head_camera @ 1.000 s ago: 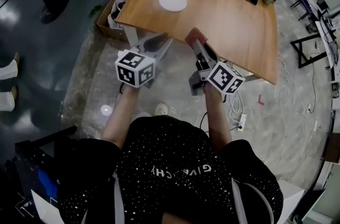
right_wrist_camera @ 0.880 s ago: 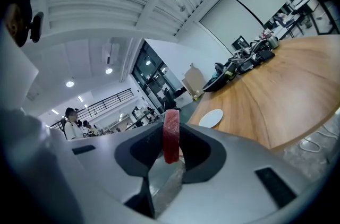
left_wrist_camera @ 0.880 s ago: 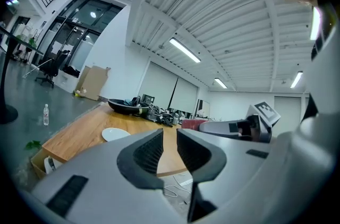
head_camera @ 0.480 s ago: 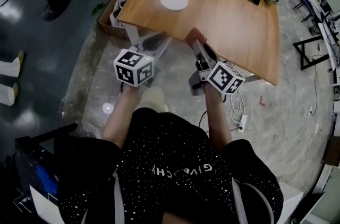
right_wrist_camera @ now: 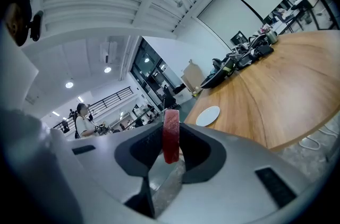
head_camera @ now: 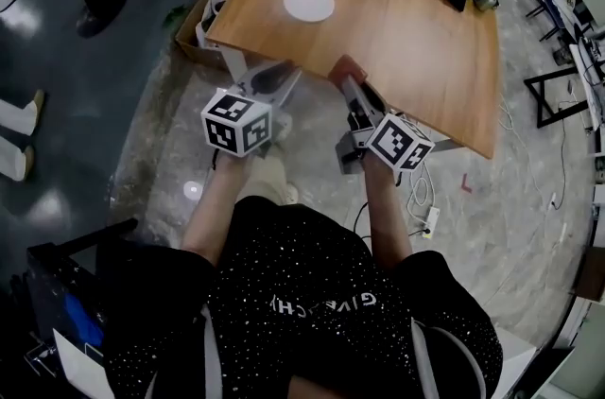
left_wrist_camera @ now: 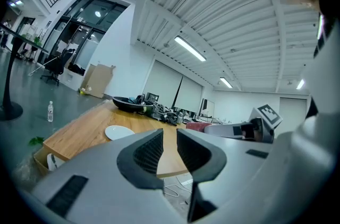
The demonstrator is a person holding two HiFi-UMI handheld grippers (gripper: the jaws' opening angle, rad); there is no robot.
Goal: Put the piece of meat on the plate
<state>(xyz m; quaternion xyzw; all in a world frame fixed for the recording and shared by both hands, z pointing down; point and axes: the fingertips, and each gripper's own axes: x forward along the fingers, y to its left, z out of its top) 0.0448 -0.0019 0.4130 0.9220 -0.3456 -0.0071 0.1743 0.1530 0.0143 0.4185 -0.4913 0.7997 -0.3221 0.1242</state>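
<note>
While nothing seems moved vs a sec ago, right claw (right_wrist_camera: 171,151) grips the meat (right_wrist_camera: 171,132), left claw (left_wrist_camera: 169,146) sits slightly apart, empty.

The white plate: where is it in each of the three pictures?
Head view: plate upper middle, on the wooden table.
Left gripper view: plate lower left.
Right gripper view: plate just right of the middle.
Shared landmark: the wooden table under it.

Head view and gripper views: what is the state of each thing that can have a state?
right gripper: shut on the piece of meat.
piece of meat: upright between the fingers, not yet on the plate.
left gripper: open, nothing between its fingers.
plate: empty, flat on the table.
</note>
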